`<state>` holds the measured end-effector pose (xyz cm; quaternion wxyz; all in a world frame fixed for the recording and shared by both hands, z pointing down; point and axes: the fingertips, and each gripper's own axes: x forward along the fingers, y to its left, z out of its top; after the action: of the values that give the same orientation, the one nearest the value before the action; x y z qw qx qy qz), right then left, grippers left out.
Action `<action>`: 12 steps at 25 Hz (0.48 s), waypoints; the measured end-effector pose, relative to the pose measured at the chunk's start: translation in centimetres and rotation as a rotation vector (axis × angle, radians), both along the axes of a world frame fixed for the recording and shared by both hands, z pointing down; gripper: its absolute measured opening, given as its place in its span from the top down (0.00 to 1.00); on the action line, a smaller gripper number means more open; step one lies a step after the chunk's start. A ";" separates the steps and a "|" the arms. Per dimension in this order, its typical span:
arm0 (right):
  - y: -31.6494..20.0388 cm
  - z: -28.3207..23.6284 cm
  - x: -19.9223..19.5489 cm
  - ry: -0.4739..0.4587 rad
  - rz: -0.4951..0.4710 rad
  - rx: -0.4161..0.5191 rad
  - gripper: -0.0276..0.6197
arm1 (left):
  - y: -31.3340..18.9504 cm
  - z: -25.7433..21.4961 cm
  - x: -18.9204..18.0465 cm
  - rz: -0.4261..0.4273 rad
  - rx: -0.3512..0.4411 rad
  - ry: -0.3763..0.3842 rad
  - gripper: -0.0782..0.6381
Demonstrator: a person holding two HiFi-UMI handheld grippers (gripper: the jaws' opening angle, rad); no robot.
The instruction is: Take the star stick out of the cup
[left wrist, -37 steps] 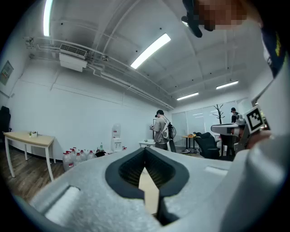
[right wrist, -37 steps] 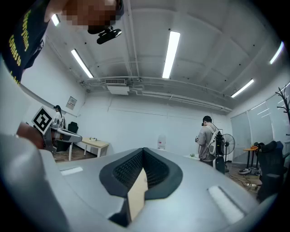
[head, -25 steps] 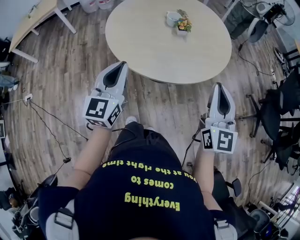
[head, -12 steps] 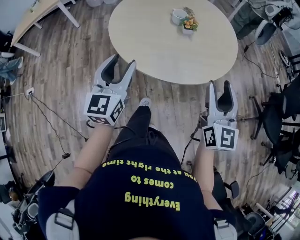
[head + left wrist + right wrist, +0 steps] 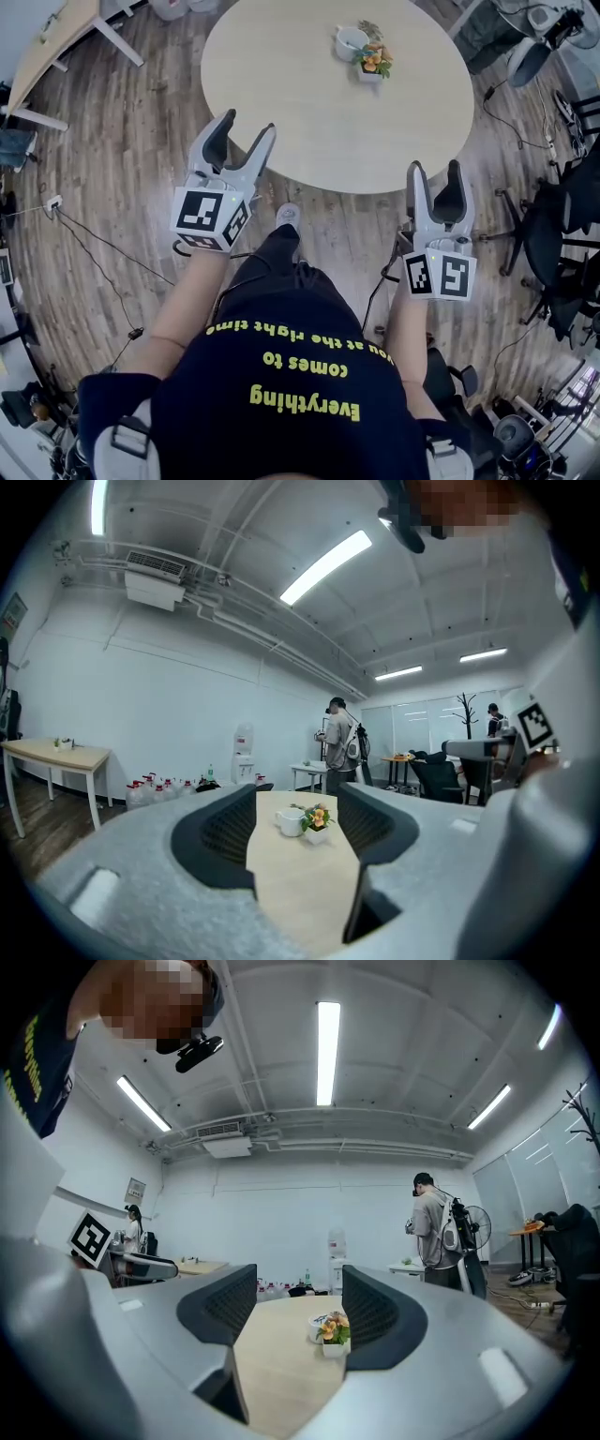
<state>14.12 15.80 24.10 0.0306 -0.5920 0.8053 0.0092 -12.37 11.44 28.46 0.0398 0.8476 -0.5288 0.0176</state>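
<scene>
A white cup (image 5: pixel 350 39) stands on the far side of the round table (image 5: pixel 309 103), beside a small pot of flowers (image 5: pixel 372 62). I cannot make out the star stick from here. My left gripper (image 5: pixel 246 127) hovers at the table's near left edge and my right gripper (image 5: pixel 435 171) just off its near right edge. The jaws of both are opening, with nothing between them. In the left gripper view the cup (image 5: pixel 290 821) and the flowers (image 5: pixel 319 817) show far off between the jaws. The right gripper view frames the cup (image 5: pixel 318 1325) and the flowers (image 5: pixel 335 1331) the same way.
Office chairs (image 5: pixel 562 216) and cables crowd the floor at the right. A long table (image 5: pixel 56 37) stands at the far left. My shoe (image 5: pixel 289 215) is on the wooden floor near the table. A standing person (image 5: pixel 436 1232) and water bottles (image 5: pixel 150 789) are far behind the table.
Both grippers have gone from shut to open. They have risen slightly toward the table's near edge, and a foot has stepped forward.
</scene>
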 end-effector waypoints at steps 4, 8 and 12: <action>-4.1 -0.5 -0.8 0.007 0.016 0.001 0.52 | -4.7 -0.3 -0.8 0.020 0.004 0.005 0.51; -7.9 -0.7 -1.8 0.013 0.037 0.000 0.52 | -9.1 -0.6 -1.6 0.045 0.014 0.011 0.51; -10.4 -0.7 -3.2 0.020 0.037 -0.009 0.52 | -12.6 -0.8 -2.5 0.068 0.014 0.011 0.50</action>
<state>10.89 5.36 23.36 0.0196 -0.6068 0.7945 0.0122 -14.91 -1.14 27.70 0.0363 0.8654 -0.4996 0.0106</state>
